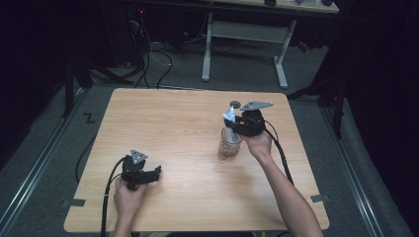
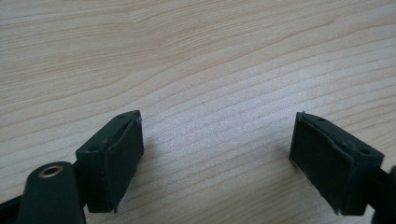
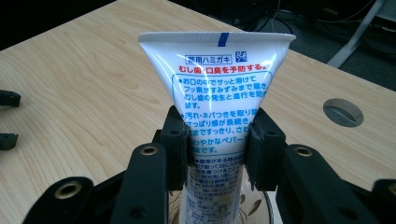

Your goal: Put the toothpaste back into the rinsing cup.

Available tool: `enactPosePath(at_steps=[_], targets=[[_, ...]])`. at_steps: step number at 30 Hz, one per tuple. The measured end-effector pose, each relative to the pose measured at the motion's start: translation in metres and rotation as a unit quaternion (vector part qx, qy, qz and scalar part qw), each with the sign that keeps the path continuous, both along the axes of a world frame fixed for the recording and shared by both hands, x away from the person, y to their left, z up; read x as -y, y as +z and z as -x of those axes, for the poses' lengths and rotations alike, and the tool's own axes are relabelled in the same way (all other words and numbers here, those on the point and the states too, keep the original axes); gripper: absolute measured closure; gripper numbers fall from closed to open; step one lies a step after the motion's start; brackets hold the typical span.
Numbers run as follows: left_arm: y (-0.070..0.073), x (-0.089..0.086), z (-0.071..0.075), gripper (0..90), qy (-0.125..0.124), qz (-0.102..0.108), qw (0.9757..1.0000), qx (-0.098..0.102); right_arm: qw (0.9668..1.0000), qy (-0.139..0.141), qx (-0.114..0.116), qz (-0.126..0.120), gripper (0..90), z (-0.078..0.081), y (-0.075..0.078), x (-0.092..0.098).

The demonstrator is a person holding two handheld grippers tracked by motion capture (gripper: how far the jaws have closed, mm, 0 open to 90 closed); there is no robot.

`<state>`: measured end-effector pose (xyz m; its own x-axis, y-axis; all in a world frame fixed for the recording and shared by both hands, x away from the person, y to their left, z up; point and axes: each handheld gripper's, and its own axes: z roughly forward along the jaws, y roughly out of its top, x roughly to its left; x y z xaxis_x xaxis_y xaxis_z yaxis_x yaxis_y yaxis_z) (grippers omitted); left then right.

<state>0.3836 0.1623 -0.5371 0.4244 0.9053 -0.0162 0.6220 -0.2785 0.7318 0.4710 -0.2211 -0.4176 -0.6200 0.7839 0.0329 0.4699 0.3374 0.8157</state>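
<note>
Right gripper view: printed back of the white toothpaste tube (image 3: 219, 107), crimped end up, lower end inside a clear glass (image 3: 254, 207); that detail is too small to read in the high view. Right gripper (image 3: 218, 140) jaws clamp the tube's middle from both sides. High view: glass (image 1: 230, 144) on the counter (image 1: 178, 123) right of centre. Left gripper (image 2: 217, 154) jaws wide apart over bare wood, holding nothing.
</note>
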Motion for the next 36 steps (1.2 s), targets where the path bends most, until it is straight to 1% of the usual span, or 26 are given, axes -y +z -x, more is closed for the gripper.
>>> enactPosePath(at_steps=[3, 6, 11, 15, 17, 36], targets=[[0.0, 0.0, 0.0, 17.5, 0.0, 0.0, 1.0, 0.0, 1.0, 0.001, -0.002, 0.002, 64.7, 0.001, -0.001, 0.001], [0.0, 0.0, 0.0, 17.5, 0.0, 0.0, 1.0, 0.0, 1.0, 0.0, -0.002, 0.0, 64.6, 0.001, -0.002, 0.002], [0.0, 0.0, 0.0, 17.5, 0.0, 0.0, 1.0, 0.0, 1.0, -0.001, -0.005, 0.005, 64.5, 0.002, -0.006, 0.003], [0.0, 0.0, 0.0, 17.5, 0.0, 0.0, 1.0, 0.0, 0.9999, 0.001, -0.008, 0.01, 64.4, 0.002, -0.007, 0.002], [0.0, 0.0, 0.0, 17.5, 0.0, 0.0, 1.0, 0.0, 0.9999, 0.003, -0.006, 0.011, 64.5, 0.002, -0.008, 0.001], [0.0, 0.0, 0.0, 17.5, 0.0, 0.0, 1.0, 0.0, 0.9997, 0.007, -0.016, 0.017, 64.1, 0.003, -0.012, -0.002]])
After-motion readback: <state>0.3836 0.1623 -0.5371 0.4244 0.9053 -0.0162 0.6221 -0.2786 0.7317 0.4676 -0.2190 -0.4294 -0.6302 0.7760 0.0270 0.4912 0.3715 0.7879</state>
